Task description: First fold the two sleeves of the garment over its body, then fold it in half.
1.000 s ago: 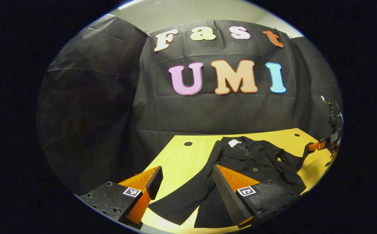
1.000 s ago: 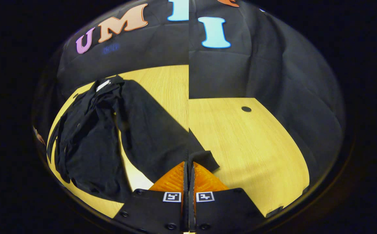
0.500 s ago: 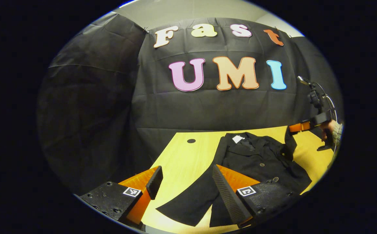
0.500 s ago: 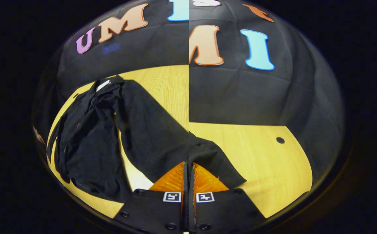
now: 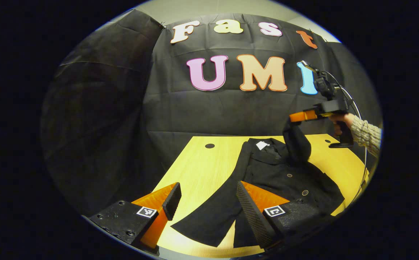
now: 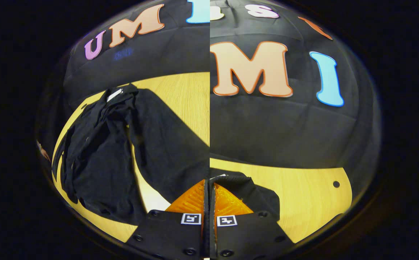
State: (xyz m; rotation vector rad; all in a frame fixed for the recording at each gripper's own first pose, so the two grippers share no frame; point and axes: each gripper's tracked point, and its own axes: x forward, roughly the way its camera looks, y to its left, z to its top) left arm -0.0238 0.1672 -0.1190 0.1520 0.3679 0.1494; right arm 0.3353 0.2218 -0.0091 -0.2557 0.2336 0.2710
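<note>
— How far along was the fold?
— Right gripper (image 5: 292, 117), upper right, pinched a sleeve (image 5: 296, 142) aloft over the black garment (image 5: 285, 177) on the table (image 5: 198, 169); neither sleeve lay folded.
— The left gripper (image 5: 206, 202)?
— Fingers spread, lower centre. No containers appeared.

Left gripper (image 5: 206, 198) low, fingers spread wide, right gripper (image 5: 292, 117) raised, fingers pressed together, hand (image 5: 339, 121) on its handle

The garment (image 5: 285, 177) lies on the table (image 5: 198, 169), one sleeve (image 5: 296, 142) raised.
</note>
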